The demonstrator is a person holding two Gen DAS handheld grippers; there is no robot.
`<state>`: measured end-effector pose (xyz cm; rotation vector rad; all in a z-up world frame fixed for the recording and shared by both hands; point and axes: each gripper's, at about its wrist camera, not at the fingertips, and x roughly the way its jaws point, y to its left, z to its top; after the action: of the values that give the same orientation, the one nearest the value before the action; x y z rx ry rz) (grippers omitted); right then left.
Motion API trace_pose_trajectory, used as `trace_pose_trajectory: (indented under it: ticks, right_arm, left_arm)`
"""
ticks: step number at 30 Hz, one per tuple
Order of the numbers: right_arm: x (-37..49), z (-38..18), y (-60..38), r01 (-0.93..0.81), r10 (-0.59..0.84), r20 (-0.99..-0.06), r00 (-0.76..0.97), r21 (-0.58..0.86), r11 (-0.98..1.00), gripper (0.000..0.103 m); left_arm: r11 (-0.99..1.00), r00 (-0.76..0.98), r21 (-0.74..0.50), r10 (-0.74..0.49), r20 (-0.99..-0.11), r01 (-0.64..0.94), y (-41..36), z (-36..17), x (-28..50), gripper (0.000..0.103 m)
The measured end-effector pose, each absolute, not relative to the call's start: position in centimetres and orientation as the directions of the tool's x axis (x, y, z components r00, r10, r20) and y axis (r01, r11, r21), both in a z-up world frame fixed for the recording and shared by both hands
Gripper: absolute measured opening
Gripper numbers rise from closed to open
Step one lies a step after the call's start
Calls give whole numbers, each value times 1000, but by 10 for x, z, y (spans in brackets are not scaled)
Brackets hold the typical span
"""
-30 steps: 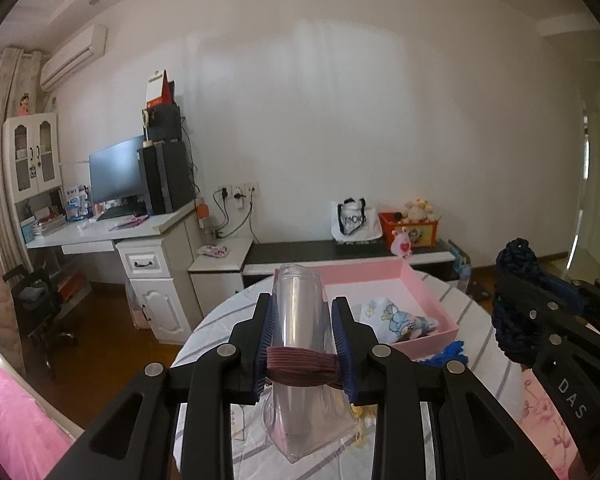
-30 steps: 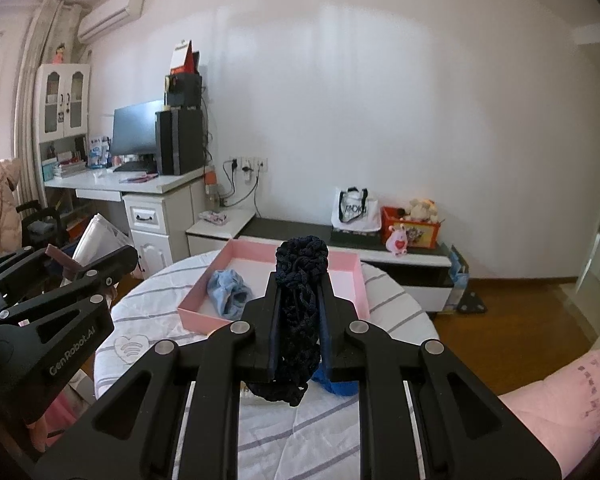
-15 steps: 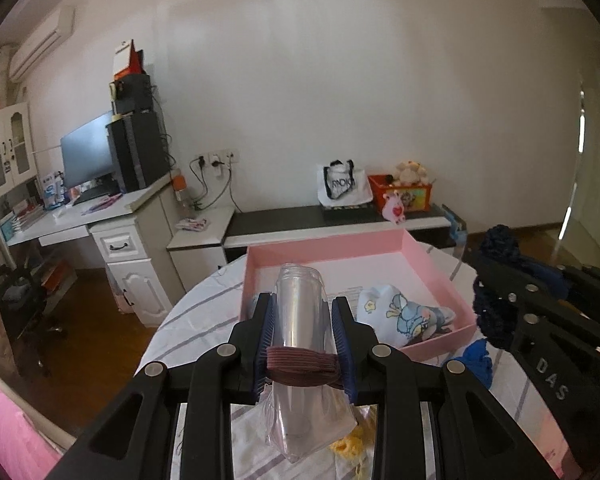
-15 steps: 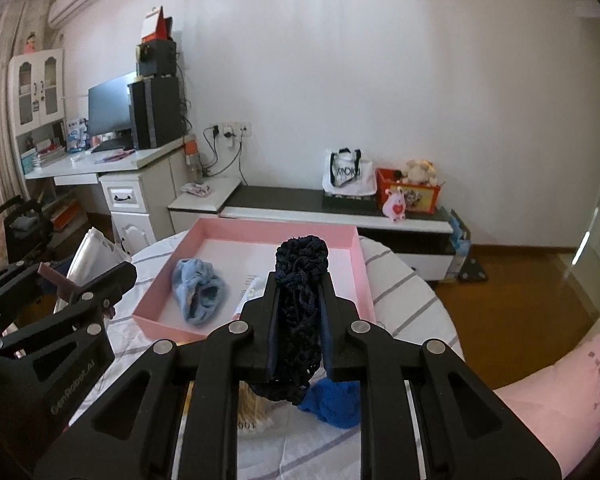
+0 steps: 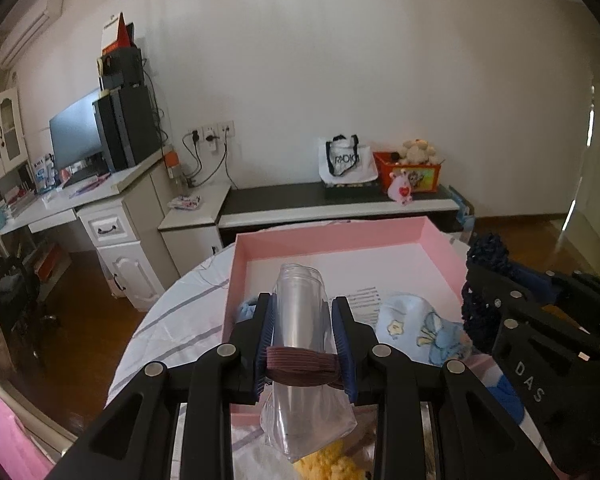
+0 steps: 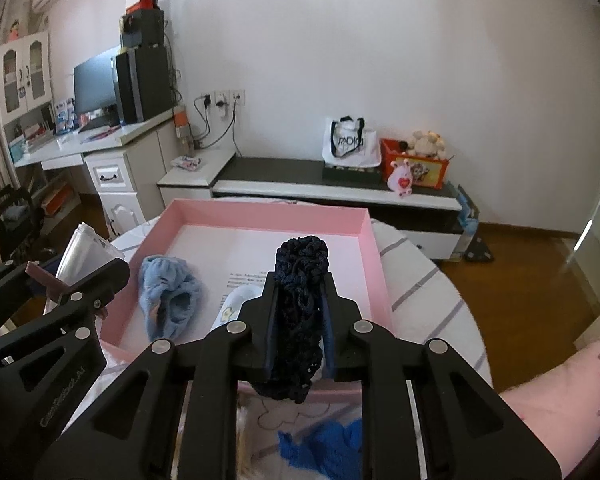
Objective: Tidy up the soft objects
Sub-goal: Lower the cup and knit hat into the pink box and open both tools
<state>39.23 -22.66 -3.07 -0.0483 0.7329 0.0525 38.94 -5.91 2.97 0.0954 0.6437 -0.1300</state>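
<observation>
My left gripper [image 5: 305, 322] is shut on a clear plastic bag with a brown band [image 5: 302, 344], held over the near left edge of the pink tray [image 5: 340, 236]. My right gripper [image 6: 300, 312] is shut on a dark navy crocheted piece [image 6: 300, 280], held above the near edge of the pink tray [image 6: 268, 216]. In the tray lie a light blue fuzzy sock [image 6: 168, 300] and a pale blue printed cloth [image 5: 420, 332]. The right gripper also shows at the right of the left wrist view [image 5: 500, 300].
The tray sits on a round table with a striped white cloth [image 6: 428, 280]. A bright blue cloth [image 6: 324, 444] and a yellow fluffy item [image 5: 328, 468] lie on the table near me. A desk with monitor [image 5: 76, 140] and low TV bench [image 5: 340, 200] stand behind.
Both grippers have moved forward and lower toward the pink tray, still holding their items. The tray now sits directly under the fingertips.
</observation>
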Motion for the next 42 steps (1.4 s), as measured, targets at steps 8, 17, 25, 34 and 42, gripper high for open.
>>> trace_pose_trajectory:
  ticks: [8, 17, 25, 34, 42]
  right_arm:
    - [428, -62, -227, -62, 43, -719, 693, 0, 998, 20]
    - [448, -87, -228, -73, 55, -745, 664, 8, 997, 36]
    - [449, -88, -247, -21, 63, -742, 667, 66, 998, 72]
    - [448, -83, -254, -9, 70, -732, 678, 87, 996, 88]
    - [447, -82, -252, -4, 65, -731, 679, 85, 996, 90]
  left_arm:
    - [984, 736, 37, -107, -669, 176, -71, 5, 465, 27]
    - [980, 683, 21, -123, -720, 198, -77, -14, 539, 31]
    - [985, 722, 74, -61, -689, 154, -77, -18, 563, 75]
    - [988, 745, 74, -52, -666, 135, -73, -30, 569, 94]
    - [992, 744, 67, -34, -668, 106, -71, -38, 516, 95]
